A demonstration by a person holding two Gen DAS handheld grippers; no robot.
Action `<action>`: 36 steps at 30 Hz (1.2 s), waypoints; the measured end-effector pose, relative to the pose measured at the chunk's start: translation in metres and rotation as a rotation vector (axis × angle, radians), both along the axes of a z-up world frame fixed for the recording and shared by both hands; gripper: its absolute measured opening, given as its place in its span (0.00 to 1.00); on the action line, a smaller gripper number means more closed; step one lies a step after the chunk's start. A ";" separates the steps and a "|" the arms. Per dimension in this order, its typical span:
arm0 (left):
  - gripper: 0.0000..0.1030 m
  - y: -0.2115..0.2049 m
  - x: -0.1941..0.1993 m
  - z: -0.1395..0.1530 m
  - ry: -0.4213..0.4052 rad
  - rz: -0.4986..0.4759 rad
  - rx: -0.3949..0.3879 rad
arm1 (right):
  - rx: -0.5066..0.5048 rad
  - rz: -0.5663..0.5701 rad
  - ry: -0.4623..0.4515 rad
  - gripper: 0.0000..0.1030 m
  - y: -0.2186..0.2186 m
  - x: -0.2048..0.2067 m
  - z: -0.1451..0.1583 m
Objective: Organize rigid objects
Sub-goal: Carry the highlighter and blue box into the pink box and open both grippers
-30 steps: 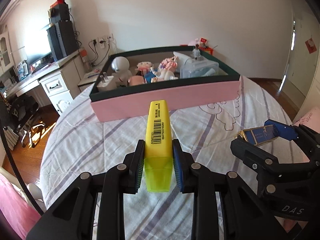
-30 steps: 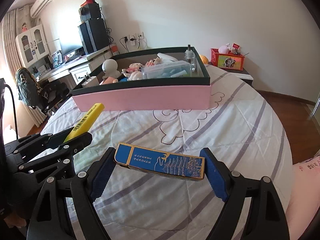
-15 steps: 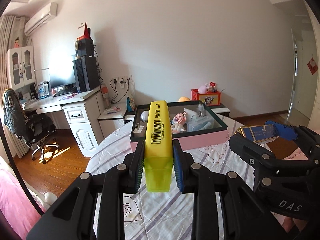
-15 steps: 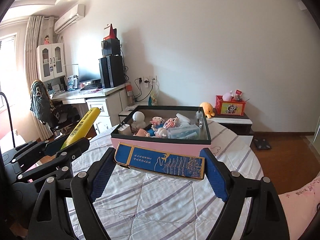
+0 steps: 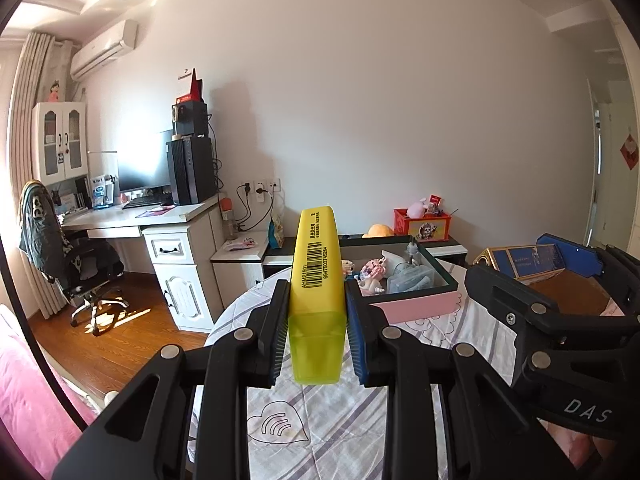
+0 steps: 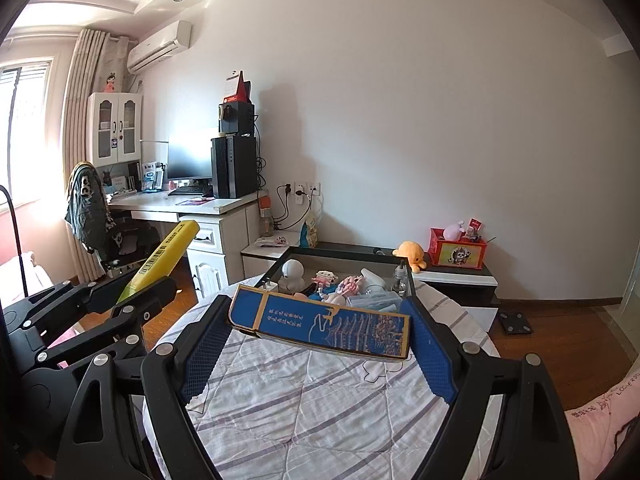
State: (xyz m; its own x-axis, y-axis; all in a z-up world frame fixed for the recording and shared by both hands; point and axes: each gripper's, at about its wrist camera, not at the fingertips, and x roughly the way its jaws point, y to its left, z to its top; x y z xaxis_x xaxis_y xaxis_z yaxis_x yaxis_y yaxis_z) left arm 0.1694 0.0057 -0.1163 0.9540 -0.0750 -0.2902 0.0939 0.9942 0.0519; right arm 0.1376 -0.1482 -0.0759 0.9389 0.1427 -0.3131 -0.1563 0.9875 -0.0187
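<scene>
My left gripper [image 5: 316,304] is shut on a yellow highlighter [image 5: 316,264] that points forward and up; the highlighter also shows in the right wrist view [image 6: 168,254]. My right gripper [image 6: 320,320] is shut on the ends of a flat blue box with gold trim [image 6: 320,326], held crosswise; the box also shows in the left wrist view [image 5: 524,260]. Both are held high above the table, well back from the pink box with a dark rim [image 5: 416,306] [image 6: 344,254], which holds several small toys and bottles.
The round table has a striped white cloth [image 6: 304,400]. A white desk [image 5: 176,232] with a computer and an office chair [image 5: 76,268] stand to the left. A low dark cabinet [image 6: 456,280] with a red box and an orange plush stands behind the table.
Both grippers have risen and pulled back from the pink box, each still holding its object. The box now looks smaller and lower in both views.
</scene>
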 end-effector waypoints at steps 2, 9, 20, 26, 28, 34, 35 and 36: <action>0.26 0.000 0.003 0.000 0.000 0.007 -0.001 | -0.005 0.007 -0.003 0.83 0.001 0.004 0.001; 0.26 -0.003 0.037 -0.008 0.025 0.017 0.015 | -0.019 0.015 0.007 0.83 0.005 0.030 -0.003; 0.26 -0.026 0.179 -0.036 0.171 -0.055 0.049 | -0.054 0.001 0.101 0.83 -0.012 0.146 -0.028; 0.26 -0.037 0.269 -0.073 0.329 -0.064 0.058 | -0.062 0.006 0.230 0.83 -0.020 0.225 -0.060; 0.26 -0.040 0.291 -0.085 0.369 -0.064 0.069 | -0.061 0.011 0.284 0.83 -0.021 0.248 -0.072; 0.26 -0.040 0.328 -0.106 0.422 -0.047 0.065 | -0.077 -0.016 0.320 0.83 -0.018 0.283 -0.090; 0.26 -0.041 0.329 -0.107 0.413 -0.044 0.070 | -0.080 -0.014 0.324 0.84 -0.018 0.289 -0.093; 0.26 -0.041 0.330 -0.108 0.408 -0.042 0.077 | -0.074 -0.013 0.324 0.84 -0.019 0.292 -0.095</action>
